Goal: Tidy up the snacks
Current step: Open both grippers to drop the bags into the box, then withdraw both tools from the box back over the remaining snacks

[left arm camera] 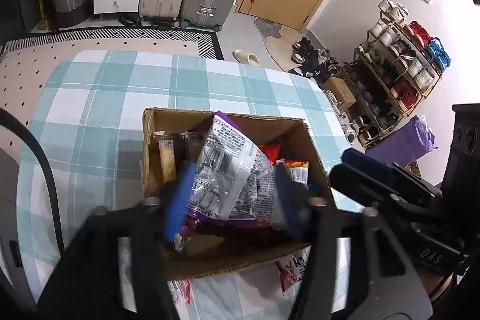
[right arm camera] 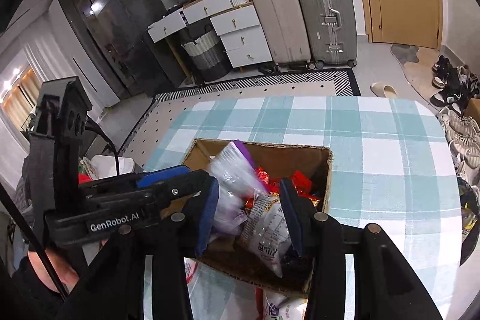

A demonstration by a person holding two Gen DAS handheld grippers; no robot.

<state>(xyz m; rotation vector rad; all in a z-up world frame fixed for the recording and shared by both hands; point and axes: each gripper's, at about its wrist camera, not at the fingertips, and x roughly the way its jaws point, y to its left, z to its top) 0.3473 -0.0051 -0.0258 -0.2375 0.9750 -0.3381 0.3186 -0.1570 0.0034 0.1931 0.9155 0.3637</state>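
On the tabletop (left arm camera: pixel 99 86), covered in a teal and white check cloth, stands an open cardboard box (left arm camera: pixel 315 152) filled with snack packets. Both grippers point down and forward into it from the near side.

The left gripper (left arm camera: pixel 231 194) hangs over the near half of the box, its blue-padded jaws spread on either side of a silver and purple bag (left arm camera: pixel 228 167) that stands tilted in the box with its printed back facing the camera. The pads lie close beside the bag's edges, but whether they press on it cannot be told. In the right wrist view this gripper (right arm camera: pixel 168 185) reaches in from the left, nearly level, its tip at the bag (right arm camera: pixel 237 173).

The right gripper (right arm camera: pixel 249 212) is angled down over the box's near right corner. Its jaws are spread, with a white printed packet (right arm camera: pixel 267 227) lying between them among red wrappers (right arm camera: pixel 300 179); contact cannot be made out. In the left wrist view its body (left arm camera: pixel 387 182) enters from the right, beside the box wall.

More packets (left arm camera: pixel 294 269) lie on the cloth against the near outside of the box. Beyond the tabletop stand suitcases (right arm camera: pixel 324 17) and a shoe rack (left arm camera: pixel 399 71).
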